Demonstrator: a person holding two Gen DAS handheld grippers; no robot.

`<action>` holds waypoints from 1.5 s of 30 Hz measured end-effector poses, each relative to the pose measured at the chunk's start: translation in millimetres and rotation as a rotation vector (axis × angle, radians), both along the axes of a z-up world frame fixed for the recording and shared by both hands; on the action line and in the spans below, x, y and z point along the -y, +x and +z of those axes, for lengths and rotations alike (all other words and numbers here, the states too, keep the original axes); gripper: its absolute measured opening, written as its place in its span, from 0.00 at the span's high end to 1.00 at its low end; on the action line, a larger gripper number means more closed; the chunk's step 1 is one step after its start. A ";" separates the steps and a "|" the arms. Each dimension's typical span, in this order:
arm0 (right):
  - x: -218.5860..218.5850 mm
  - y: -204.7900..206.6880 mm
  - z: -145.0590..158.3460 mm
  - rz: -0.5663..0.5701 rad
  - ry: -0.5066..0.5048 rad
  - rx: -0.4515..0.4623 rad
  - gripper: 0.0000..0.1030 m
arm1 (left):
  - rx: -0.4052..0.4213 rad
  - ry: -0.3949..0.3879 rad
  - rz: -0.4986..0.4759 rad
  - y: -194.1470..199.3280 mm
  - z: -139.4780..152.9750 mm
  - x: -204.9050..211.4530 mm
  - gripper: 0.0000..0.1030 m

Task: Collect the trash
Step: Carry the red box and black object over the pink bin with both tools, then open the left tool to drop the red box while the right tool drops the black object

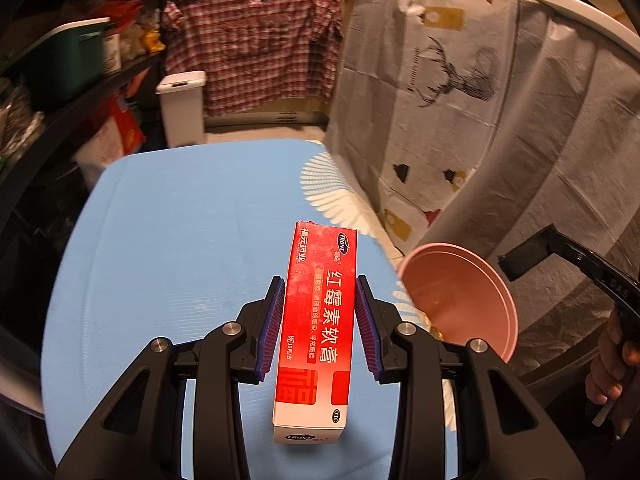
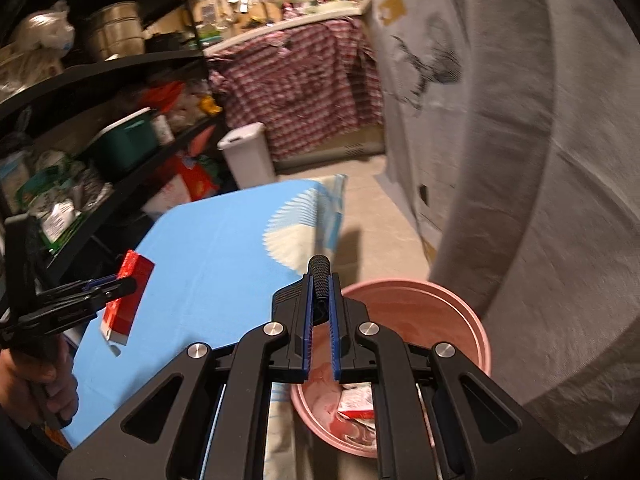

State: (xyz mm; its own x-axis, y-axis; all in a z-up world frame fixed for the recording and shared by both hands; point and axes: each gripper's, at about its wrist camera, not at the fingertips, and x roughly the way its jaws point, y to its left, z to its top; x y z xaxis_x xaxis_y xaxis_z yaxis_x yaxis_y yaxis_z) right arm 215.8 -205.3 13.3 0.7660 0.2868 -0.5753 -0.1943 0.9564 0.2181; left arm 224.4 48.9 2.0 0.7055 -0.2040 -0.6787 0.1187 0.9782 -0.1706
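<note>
My left gripper [image 1: 320, 322] clamps a red box [image 1: 316, 328] printed "红霉素软膏" and "OTC", above the blue table [image 1: 180, 240]. My right gripper [image 2: 320, 312], nearly closed, pinches a black ribbed roll [image 2: 319, 280] over the pink bin [image 2: 460, 320] just off the table's right edge.

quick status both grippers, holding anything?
Left gripper: shut on the red ointment box, lifted over the blue table.
Right gripper: shut on a black textured object, above the pink bin.
</note>
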 end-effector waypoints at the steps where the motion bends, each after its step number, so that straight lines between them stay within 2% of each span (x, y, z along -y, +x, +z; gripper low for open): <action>1: 4.7 1.0 -1.6 -0.011 0.007 -0.007 0.92 | 0.000 0.001 -0.007 1.2 -0.6 4.0 0.66; 11: 22.0 8.1 -13.6 -0.066 -0.040 -0.027 0.92 | -0.011 -0.033 -0.075 24.0 -3.5 49.3 0.65; 26: 37.2 18.3 -24.3 -0.124 -0.115 -0.046 0.92 | -0.022 -0.011 -0.189 47.7 -13.5 125.4 0.65; 38: 39.6 25.7 -30.4 -0.138 -0.145 -0.068 0.92 | -0.043 -0.017 -0.217 61.5 -21.6 151.3 0.65; 41: 40.1 28.4 -32.8 -0.138 -0.145 -0.084 0.88 | -0.050 -0.037 -0.233 64.4 -22.7 155.6 0.64; 43: 39.5 30.4 -36.3 -0.135 -0.149 -0.103 0.80 | -0.051 -0.038 -0.243 64.9 -23.0 158.9 0.52; 45: 39.9 31.1 -37.8 -0.142 -0.156 -0.107 0.61 | -0.046 -0.032 -0.248 63.5 -22.5 160.2 0.50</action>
State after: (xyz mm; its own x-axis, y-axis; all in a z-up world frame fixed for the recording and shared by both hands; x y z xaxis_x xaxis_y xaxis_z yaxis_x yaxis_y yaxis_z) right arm 246.8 -245.2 -24.5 0.7248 0.0817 -0.6841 -0.0387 0.9962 0.0780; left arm 287.8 -111.2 -20.5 0.5999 -0.3891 -0.6991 0.3460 0.9140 -0.2119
